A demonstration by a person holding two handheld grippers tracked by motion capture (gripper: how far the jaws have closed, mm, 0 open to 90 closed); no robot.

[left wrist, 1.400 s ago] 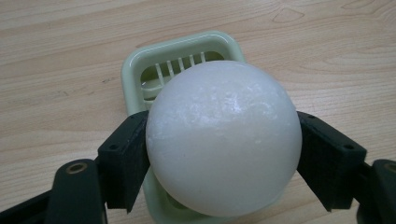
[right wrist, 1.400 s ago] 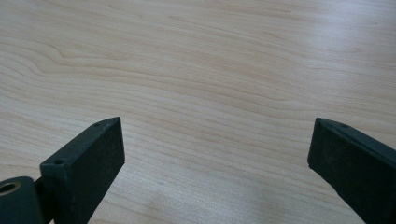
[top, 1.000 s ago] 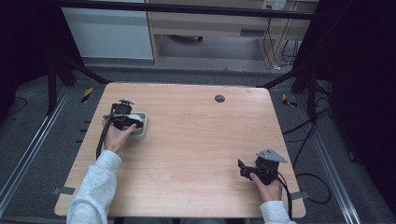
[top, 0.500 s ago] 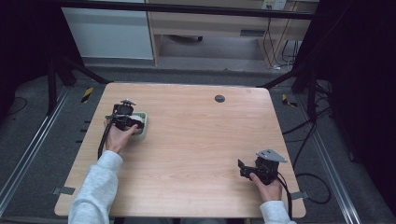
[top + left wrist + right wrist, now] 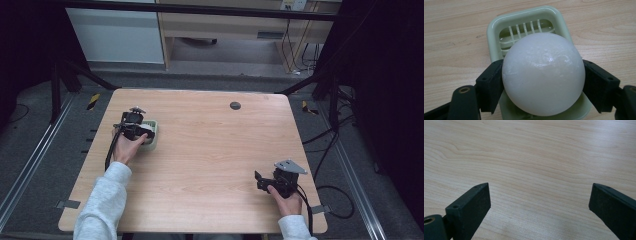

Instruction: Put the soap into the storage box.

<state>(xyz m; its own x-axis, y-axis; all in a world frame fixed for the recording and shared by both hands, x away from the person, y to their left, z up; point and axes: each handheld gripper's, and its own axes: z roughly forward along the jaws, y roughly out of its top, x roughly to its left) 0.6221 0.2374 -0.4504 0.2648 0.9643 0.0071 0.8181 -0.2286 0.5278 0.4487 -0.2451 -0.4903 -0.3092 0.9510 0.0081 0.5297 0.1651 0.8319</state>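
1. A person is holding a white ball [image 5: 543,75] in the left tool [image 5: 543,82] above a pale green slotted tray [image 5: 496,27], near the left edge of the wooden bench [image 5: 210,150].

2. In the left gripper view, both black pads are pressing the ball at its widest girth, one on each side, and the ball is hanging over the tray's ribbed floor; whether it is touching the tray cannot be told.

3. The ball's surface is looking matte and faintly pitted, with a small sheen near the top; it is probably light and rigid, perhaps foam or wax, though the material cannot be confirmed.

4. Being round and smooth, it is likely to squirt out of a grip placed off centre, so the hold across the middle appears to be the safest one.

5. The right tool [image 5: 540,202] is resting wide open and empty over bare wood at the bench's near right corner, well apart from the tray.
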